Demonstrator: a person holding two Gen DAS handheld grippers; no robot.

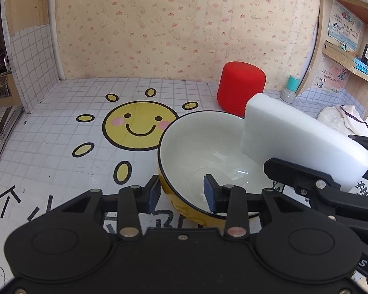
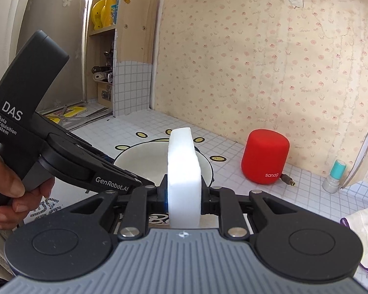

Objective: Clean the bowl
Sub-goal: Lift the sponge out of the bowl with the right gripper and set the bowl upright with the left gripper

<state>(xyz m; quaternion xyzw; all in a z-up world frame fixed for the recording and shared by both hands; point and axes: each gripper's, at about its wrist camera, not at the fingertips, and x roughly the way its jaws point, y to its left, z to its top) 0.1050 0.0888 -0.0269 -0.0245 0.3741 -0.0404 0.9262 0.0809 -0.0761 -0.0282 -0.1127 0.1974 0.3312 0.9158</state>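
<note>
A bowl (image 1: 196,152), white inside and yellow outside with a black rim, stands on the tiled counter. My left gripper (image 1: 181,194) straddles its near rim, one blue pad outside the wall and the other inside; the pads stand apart from the wall, so it is open. My right gripper (image 1: 331,161) comes in from the right, shut on a white sponge block (image 1: 294,132) whose far end dips into the bowl's right side. In the right wrist view the sponge (image 2: 184,166) stands on edge between the fingers of the right gripper (image 2: 184,196), above the bowl (image 2: 137,164).
A red cylindrical speaker (image 1: 241,88) stands behind the bowl, with a small teal-capped bottle (image 1: 290,90) to its right. A white cloth (image 1: 341,120) lies at the right under wooden shelves (image 1: 350,56). A person's hand (image 2: 12,196) holds the left gripper's handle.
</note>
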